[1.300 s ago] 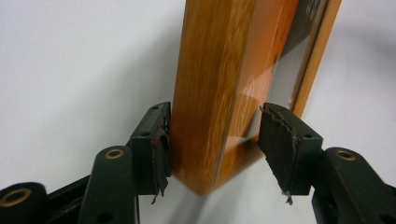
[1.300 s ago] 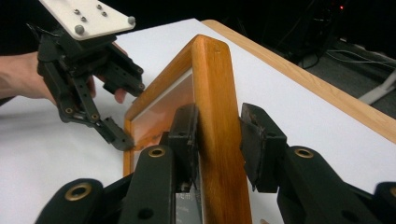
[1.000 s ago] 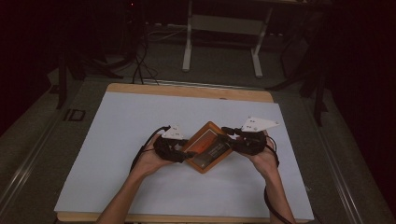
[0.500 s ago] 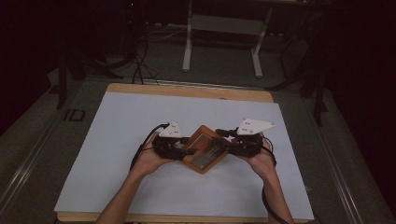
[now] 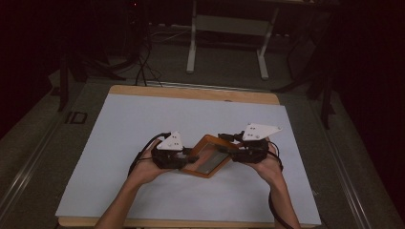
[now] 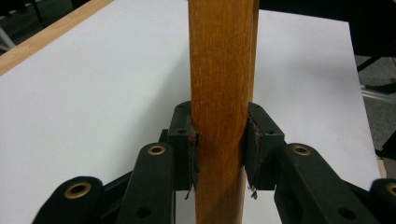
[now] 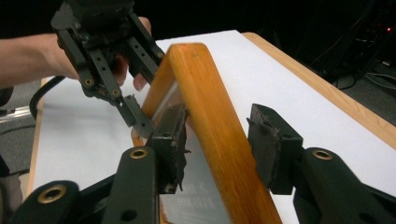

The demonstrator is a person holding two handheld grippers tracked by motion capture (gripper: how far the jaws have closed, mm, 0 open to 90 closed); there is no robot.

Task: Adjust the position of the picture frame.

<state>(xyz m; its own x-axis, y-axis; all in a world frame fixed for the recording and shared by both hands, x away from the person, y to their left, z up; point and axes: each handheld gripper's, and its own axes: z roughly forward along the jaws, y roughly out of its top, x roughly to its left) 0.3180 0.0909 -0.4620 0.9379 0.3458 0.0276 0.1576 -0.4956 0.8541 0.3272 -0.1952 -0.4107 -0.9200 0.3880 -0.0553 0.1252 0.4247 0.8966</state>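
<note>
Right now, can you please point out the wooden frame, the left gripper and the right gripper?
wooden frame (image 5: 208, 157): high view, on its glass middle.
left gripper (image 6: 219, 149): left gripper view, midway between its fingertips, shut on the frame's edge.
right gripper (image 7: 219, 135): right gripper view, midway between its fingertips, open around the frame's edge.

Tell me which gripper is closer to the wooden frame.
Left. The left gripper is clamped on the wooden frame; the right gripper straddles its rail, jaws just opened, one pad clear of it.
</note>
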